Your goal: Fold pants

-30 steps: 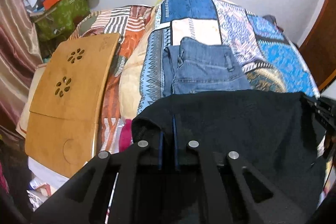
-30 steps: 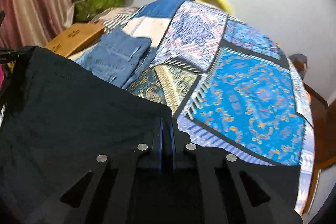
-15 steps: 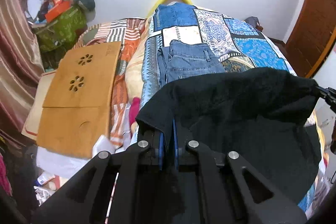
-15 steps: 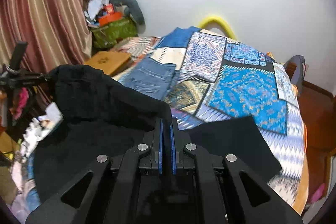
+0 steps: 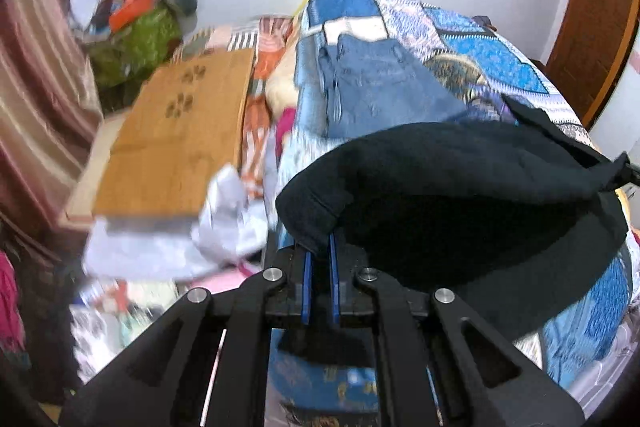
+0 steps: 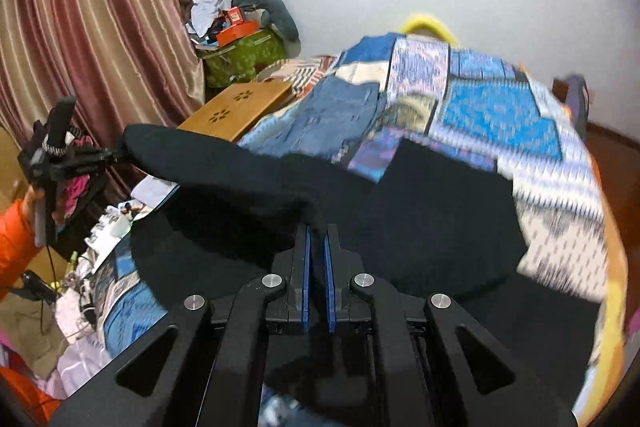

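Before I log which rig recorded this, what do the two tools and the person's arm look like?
Both tools are matte black linkage frames with silver round pivot pins and blue-edged finger pads: the left tool, the right tool. From the right wrist view, the left tool shows a black upright handle, a thin black cable hanging below, and an orange sleeve.

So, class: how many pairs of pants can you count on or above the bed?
2. Folded blue jeans lie on the patchwork bedspread. Black pants hang between the left gripper and right gripper. More could be hidden beneath.
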A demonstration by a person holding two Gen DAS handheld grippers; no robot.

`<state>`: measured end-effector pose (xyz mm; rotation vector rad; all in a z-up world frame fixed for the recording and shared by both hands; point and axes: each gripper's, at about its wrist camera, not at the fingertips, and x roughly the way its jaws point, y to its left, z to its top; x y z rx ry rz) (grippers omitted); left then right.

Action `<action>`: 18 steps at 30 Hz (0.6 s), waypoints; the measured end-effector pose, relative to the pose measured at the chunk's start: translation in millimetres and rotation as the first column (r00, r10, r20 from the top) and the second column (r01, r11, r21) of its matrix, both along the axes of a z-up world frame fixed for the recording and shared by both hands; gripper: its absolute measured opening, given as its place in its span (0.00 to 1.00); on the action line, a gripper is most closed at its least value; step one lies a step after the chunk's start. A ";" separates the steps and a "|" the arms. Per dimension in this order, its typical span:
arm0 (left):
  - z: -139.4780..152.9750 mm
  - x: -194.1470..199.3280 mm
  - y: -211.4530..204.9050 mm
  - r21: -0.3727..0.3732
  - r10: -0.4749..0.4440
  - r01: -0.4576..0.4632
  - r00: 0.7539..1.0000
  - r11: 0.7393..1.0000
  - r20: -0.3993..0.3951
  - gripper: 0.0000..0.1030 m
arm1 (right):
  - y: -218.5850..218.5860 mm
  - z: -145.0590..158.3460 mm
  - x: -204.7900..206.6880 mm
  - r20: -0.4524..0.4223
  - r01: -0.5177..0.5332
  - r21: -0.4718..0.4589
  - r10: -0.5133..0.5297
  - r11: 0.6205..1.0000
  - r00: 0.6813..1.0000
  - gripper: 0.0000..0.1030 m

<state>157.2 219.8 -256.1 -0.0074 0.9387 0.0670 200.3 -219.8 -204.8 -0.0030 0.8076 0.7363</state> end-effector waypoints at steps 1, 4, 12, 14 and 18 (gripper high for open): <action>-10.6 -6.3 3.3 -0.023 0.010 -0.011 1.000 1.000 -0.022 0.07 | 0.2 -5.6 -3.6 -0.013 0.006 0.003 -0.006 1.000 1.000 0.05; -38.7 -24.5 13.9 -0.060 0.045 -0.049 0.997 0.997 -0.070 0.07 | 2.3 -22.1 -17.1 -0.049 0.019 -0.010 -0.019 1.000 0.999 0.05; -79.0 -48.3 25.1 -0.071 0.114 -0.128 0.979 0.989 -0.169 0.01 | -4.4 -42.1 -28.8 -0.118 0.018 -0.048 -0.023 0.999 0.993 0.08; -68.2 -48.4 25.9 -0.084 0.119 -0.132 0.981 0.988 -0.154 0.01 | -7.3 -38.5 -29.0 -0.127 0.014 -0.059 -0.022 0.998 0.992 0.10; -31.7 -37.0 19.5 -0.058 0.119 -0.124 0.989 0.991 -0.086 0.06 | -18.4 -26.8 -30.0 -0.134 0.028 -0.074 -0.038 0.997 0.990 0.35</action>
